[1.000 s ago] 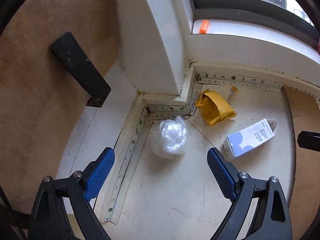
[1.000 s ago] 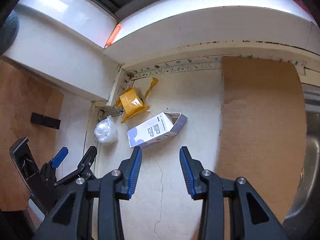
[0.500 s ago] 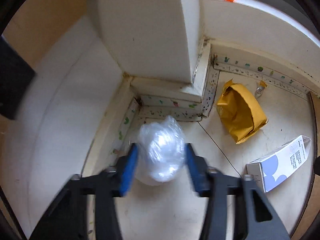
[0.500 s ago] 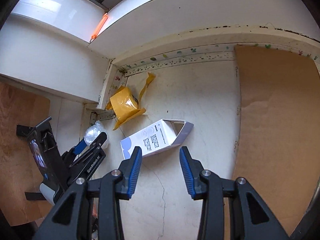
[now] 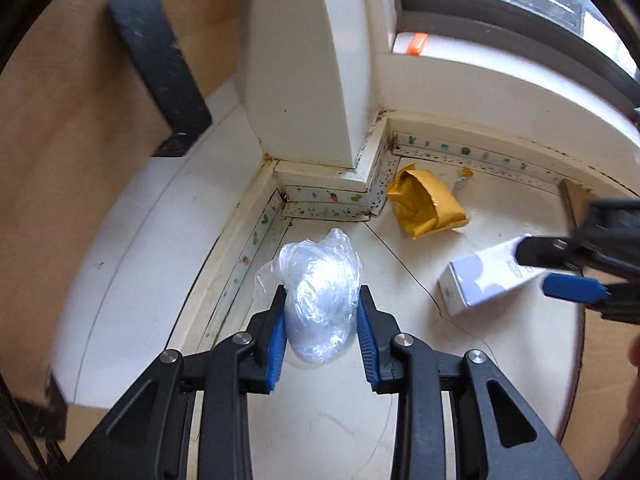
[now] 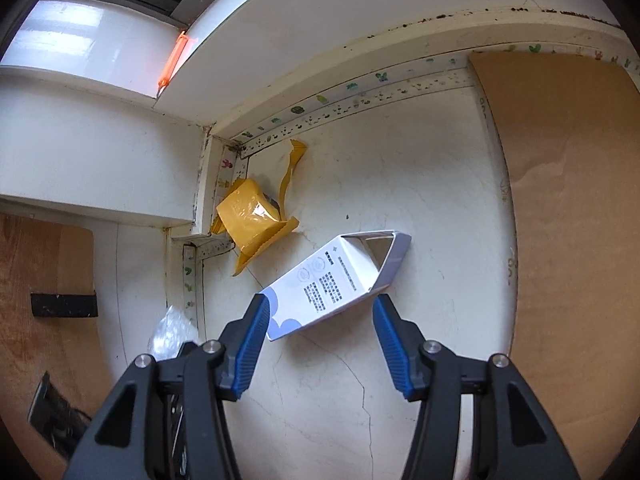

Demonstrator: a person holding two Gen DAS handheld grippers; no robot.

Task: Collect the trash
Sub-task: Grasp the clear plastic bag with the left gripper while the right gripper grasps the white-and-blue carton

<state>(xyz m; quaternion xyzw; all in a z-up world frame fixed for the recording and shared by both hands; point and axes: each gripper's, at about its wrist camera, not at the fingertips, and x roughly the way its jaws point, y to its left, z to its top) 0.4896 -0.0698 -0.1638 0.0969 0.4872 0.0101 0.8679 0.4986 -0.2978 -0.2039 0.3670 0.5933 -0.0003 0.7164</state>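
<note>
Progress so far is partial: no item has left the worktop [image 6: 420, 200], and no collection bin shows in either view.

Nearest to you, the left tool [image 5: 322, 334] has its jaws closing on the crumpled clear plastic bag [image 5: 320, 296]. Both blue pads press the bag's sides, so treat this item as gripped. The bag sits at the worktop's left edge, just beside the patterned edge strip [image 5: 260, 236]. Whether it has lifted clear of the surface cannot be told.

The right tool [image 6: 318, 340] has its jaws opening and holds nothing. They straddle the near end of the white and lavender carton [image 6: 332, 288] without touching it. The carton lies on its side with its open spout end pointing away from you. In the left wrist view the right tool appears blurred at the right edge, over the same carton.

Farther back, the yellow padded envelope [image 6: 250, 216] rests against the corner of the white wall step, with a torn yellow strip [image 6: 290, 172] just beside it. Neither tool is near them.

Judged from this layout, one item is secured, one is being approached, and the envelope and its strip remain. Depositing all items is still outstanding.
</note>
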